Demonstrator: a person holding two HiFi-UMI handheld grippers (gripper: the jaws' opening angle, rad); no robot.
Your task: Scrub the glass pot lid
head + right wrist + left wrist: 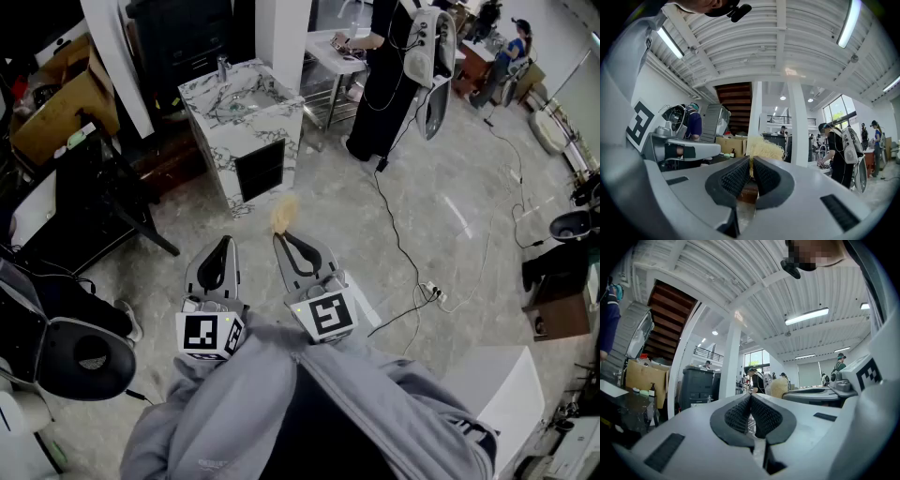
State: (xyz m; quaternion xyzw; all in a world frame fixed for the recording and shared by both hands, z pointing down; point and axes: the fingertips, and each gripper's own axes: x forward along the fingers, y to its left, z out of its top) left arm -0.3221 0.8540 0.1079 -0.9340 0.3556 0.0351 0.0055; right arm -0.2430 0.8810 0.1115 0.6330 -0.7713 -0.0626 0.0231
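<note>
Just short of the one marble sink counter (272, 127), two grippers point level, the left gripper (223, 246) clenched on nothing, the right gripper (281, 238) grasping one straw-coloured scrubber (284, 214); the glass pot lid is too small to make out.

The head view looks from above the person's shoulders, forward and steeply down. It sits near the left hand-held gripper (224, 242) and the right hand-held gripper (279, 236), and looks farther out over the floor (441, 225) to a marble surface (277, 112). The left gripper view rides low on its own hand-held gripper and faces level along the jaws, very near them, with the room and ceiling (740, 277) beyond; the right hand-held gripper lies along its right edge. The right gripper view is set the same way, with the left one at its left edge. All three views share the pale fibrous scrubber (285, 214) (778, 386) (764, 149) and a person in black with a white pack (389, 84) (757, 380) (836, 154).
</note>
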